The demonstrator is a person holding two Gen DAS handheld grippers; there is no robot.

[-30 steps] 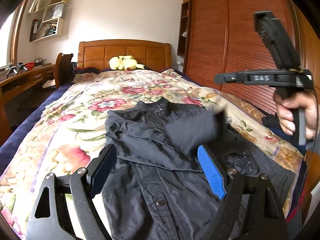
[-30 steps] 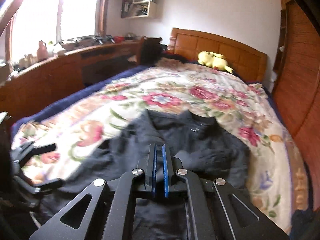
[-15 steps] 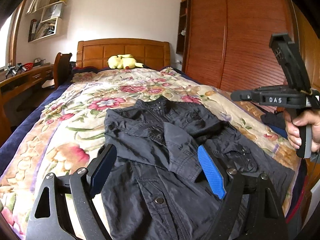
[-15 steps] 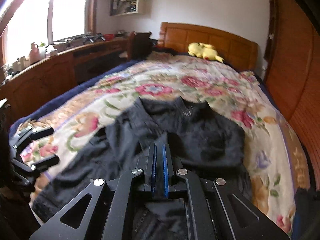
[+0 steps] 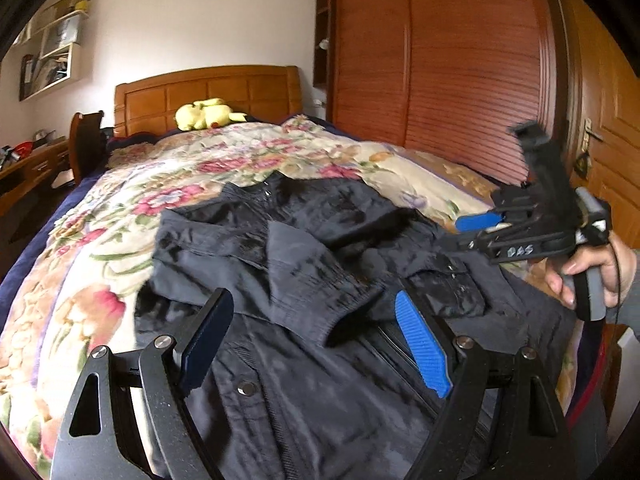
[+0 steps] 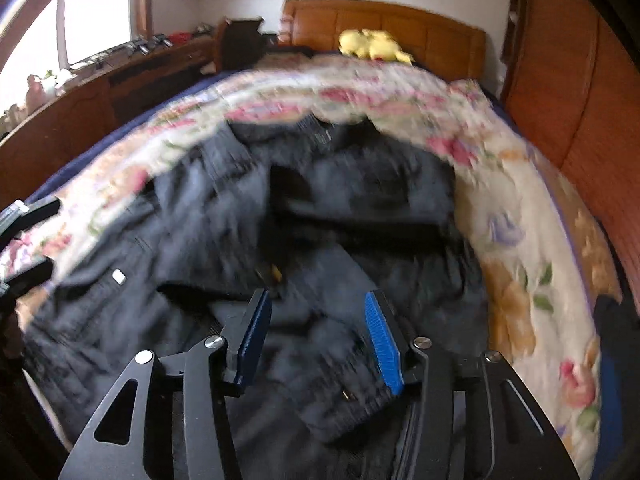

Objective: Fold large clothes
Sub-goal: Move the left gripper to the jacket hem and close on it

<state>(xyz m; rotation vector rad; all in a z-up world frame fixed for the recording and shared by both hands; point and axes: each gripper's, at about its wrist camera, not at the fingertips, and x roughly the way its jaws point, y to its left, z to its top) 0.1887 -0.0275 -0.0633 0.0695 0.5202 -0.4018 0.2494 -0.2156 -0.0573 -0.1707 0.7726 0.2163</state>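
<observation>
We had just been opening the right gripper (image 6: 318, 334), letting the sleeve (image 5: 308, 276) drop across the black jacket (image 5: 280, 380) lying on the floral bedspread (image 5: 100, 280); nothing sat pinched. The left gripper (image 5: 316, 340) hovered spread, empty. One sleeve fold looked done.

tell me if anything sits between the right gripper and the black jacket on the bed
Nothing visible does. The right gripper hangs directly over the black jacket, its jaws having just been opening with only jacket cloth showing beyond them. The folded sleeve on the jacket's front lies nearest. The yellow plush toy sits far off by the headboard.
</observation>
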